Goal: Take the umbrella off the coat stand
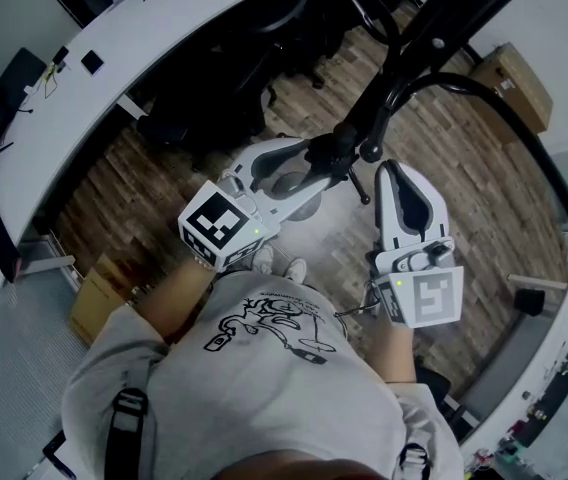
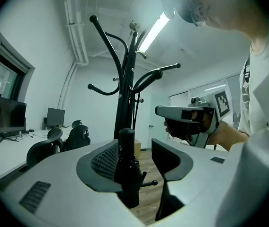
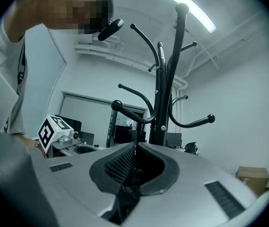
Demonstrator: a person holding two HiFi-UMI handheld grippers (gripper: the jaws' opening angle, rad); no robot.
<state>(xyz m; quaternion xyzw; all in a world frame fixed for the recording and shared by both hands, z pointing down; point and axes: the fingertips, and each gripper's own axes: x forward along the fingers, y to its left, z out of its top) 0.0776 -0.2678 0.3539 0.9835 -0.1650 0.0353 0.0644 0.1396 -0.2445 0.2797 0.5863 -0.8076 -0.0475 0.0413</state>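
Observation:
The black folded umbrella (image 2: 127, 167) stands upright between the jaws of my left gripper (image 2: 141, 148), close against the left pad. Those jaws are open, with a gap on the right side. In the head view the left gripper (image 1: 316, 163) and the right gripper (image 1: 386, 166) meet at the umbrella (image 1: 344, 146), at the foot of the black coat stand (image 1: 434, 28). My right gripper (image 3: 135, 145) has its tips together, with black umbrella cloth (image 3: 126, 190) caught low between the pads. The stand's pole (image 2: 125, 93) rises just behind.
Black office chairs (image 1: 264, 28) stand by a long white desk (image 1: 134, 38) at the upper left. Cardboard boxes sit at the right (image 1: 512, 80) and the lower left (image 1: 99, 298). A curved hook (image 3: 191, 123) of the stand reaches toward the right gripper.

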